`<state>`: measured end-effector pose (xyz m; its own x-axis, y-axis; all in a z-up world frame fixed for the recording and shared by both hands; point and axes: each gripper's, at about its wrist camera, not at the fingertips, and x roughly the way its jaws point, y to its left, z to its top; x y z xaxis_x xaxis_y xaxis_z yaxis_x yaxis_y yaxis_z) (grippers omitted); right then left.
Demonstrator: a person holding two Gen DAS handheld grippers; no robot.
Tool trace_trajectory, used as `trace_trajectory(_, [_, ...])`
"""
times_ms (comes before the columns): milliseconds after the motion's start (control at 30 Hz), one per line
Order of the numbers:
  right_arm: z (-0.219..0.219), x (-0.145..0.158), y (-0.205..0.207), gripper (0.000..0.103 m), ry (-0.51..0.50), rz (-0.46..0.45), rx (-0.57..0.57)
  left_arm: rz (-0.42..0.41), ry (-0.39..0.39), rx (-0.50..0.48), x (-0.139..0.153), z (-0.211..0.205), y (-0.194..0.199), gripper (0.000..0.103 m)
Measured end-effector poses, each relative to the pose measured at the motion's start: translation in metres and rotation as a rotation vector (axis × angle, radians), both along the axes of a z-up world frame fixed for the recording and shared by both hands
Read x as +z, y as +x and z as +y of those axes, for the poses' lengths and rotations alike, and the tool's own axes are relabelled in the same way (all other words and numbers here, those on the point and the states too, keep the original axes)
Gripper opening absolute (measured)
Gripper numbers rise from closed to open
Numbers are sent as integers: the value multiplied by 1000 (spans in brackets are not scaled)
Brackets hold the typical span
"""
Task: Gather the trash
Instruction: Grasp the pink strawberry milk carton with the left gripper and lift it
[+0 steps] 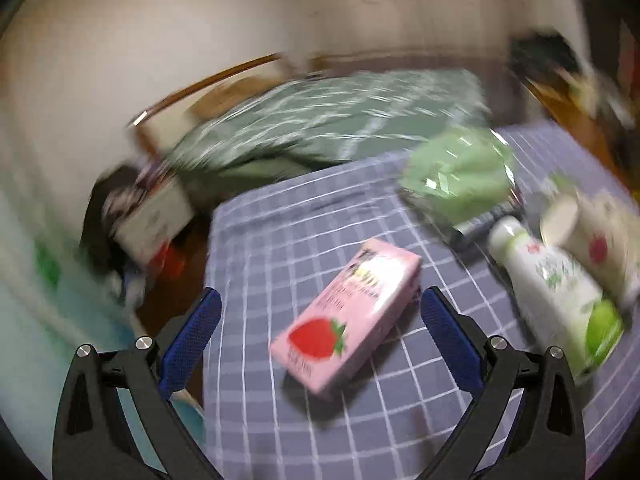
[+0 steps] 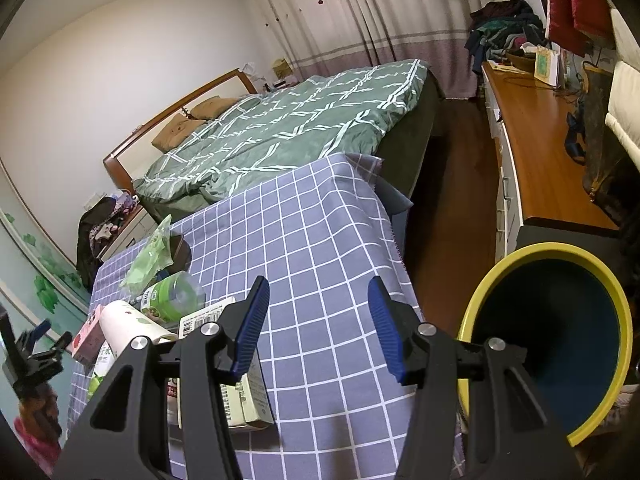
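Nearly all of the job looks left for you. Your left gripper [image 1: 320, 312] gapes empty over the pink carton [image 1: 348, 316] at center frame. Your right gripper [image 2: 318, 320] is open too, holding nothing. The bin [image 2: 480, 292], lower right, shows no trash inside.

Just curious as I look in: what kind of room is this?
A bedroom, most likely: a bed with a green checked quilt, long curtains behind it, and a wooden dresser piled with clothes along one wall.
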<state>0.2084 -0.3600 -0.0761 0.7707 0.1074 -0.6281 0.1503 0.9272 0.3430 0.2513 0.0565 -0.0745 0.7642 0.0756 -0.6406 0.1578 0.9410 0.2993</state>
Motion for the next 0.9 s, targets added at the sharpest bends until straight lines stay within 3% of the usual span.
trace_trajectory(133, [-2,-1,2,50,5,8,1,122,-19,-150,-12,-3,30,98])
trace_trajectory(367, [-3,-4,4,50,12,18,10,317,-36,-243,-46,5,55,98])
trace_trajectory(433, [-3,-5,5,50,13,20,13,340,-46,-244,-54,8,54,89])
trace_trajectory(467, [-2,-5,6,50,15,20,15,346,-58,-240,-55,10,54,85])
trace_trajectory(533, [-1,-6,7,50,19,21,22,358,-99,-240,-57,16,53,67])
trace_trajectory(700, [-1,-5,5,50,36,14,33,339,-115,-195,-56,17,44,51])
trace_trajectory(900, [-5,1,-2,50,57,-15,33,251,-108,-127,-28,-4,9,50])
